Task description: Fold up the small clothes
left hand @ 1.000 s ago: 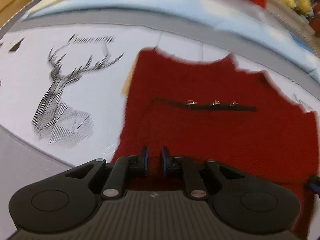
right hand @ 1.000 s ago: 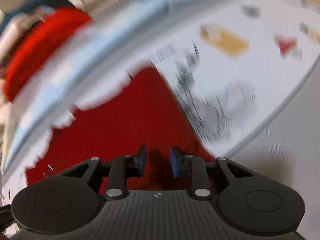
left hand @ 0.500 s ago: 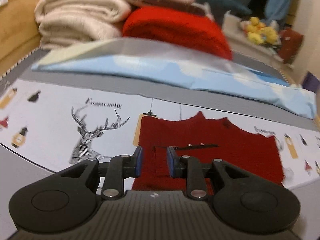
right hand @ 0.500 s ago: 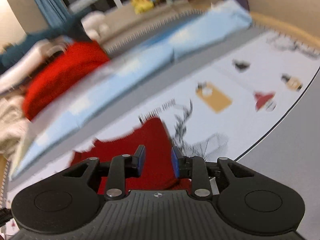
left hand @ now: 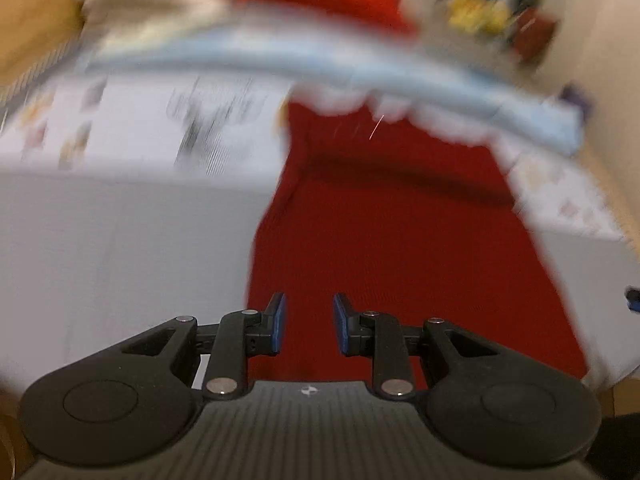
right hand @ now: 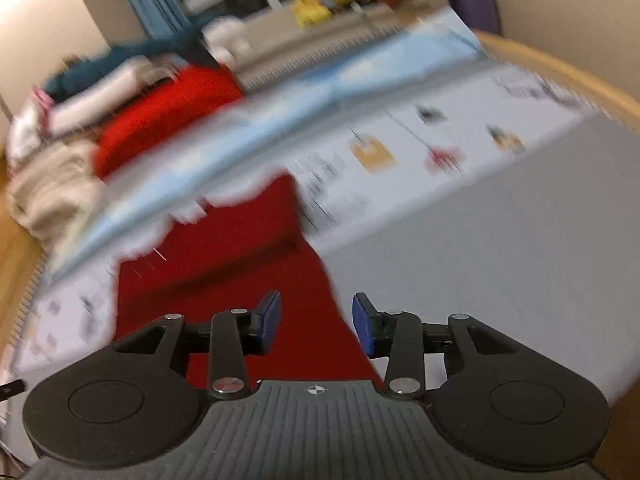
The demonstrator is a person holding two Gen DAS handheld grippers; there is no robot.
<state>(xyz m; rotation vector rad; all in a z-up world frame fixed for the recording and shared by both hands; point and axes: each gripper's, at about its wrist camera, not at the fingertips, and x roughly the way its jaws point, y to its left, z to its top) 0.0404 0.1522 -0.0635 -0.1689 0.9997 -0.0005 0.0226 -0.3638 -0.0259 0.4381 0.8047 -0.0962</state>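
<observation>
The red garment fills the centre of both frames (blurred); the left gripper and right gripper hover released, probably to seize its near edge.

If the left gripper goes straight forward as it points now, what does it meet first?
Most likely the red knitted garment: it fills the view straight ahead of the left gripper, whose jaws stand open. The picture is blurred, so depth is uncertain.

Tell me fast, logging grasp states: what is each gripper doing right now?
Left gripper: open, empty, over the red garment.
Right gripper: open, empty, at the garment's right edge.
</observation>
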